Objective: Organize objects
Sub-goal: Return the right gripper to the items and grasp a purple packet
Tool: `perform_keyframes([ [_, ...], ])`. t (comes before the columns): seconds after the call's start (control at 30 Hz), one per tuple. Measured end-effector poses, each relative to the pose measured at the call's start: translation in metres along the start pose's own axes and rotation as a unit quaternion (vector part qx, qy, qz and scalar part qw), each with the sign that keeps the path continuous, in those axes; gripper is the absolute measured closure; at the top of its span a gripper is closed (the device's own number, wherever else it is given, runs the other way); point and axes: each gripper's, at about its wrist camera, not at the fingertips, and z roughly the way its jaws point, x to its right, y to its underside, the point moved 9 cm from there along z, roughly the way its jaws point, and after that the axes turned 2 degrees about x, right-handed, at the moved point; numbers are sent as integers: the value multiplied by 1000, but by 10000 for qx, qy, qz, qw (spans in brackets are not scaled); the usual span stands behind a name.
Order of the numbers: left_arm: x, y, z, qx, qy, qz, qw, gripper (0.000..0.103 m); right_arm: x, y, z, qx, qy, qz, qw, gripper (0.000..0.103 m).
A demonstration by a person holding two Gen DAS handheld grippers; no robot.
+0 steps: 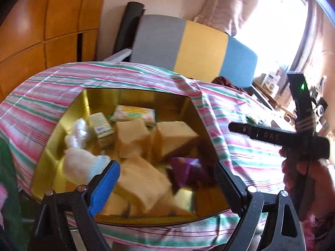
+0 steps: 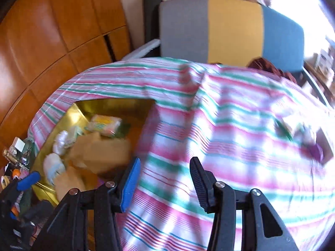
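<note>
A gold tin (image 1: 62,129) lies open on a pink, green and white striped cloth (image 1: 247,152). It holds several pale yellow blocks (image 1: 134,140), a purple packet (image 1: 186,171), a small green-and-white box (image 1: 101,129), a flat packet (image 1: 134,114) and white wrapped bundles (image 1: 81,165). My left gripper (image 1: 166,165) hangs over the tin's near side, open wide, with nothing between its fingers. My right gripper (image 2: 165,160) is over bare cloth to the right of the tin (image 2: 69,115), jaws apart and empty. A blurred purple thing (image 2: 316,151) lies on the cloth at far right.
A chair with a grey, yellow and blue back (image 1: 188,41) stands behind the covered table. Wooden cabinet doors (image 1: 41,31) fill the left. Small clutter (image 2: 14,156) sits left of the tin. A hand (image 1: 303,173) holds the other gripper's black body (image 1: 301,125) at the right.
</note>
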Motion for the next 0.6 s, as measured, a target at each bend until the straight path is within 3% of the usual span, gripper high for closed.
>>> perform_keyframes([
  [0.3, 63, 7, 6, -192, 318, 732, 9966, 7, 75, 42, 1, -114, 470, 657, 9967, 54],
  [0.6, 114, 20, 23, -529, 585, 1127, 9905, 6, 143, 68, -14, -56, 1053, 1048, 9889, 51],
])
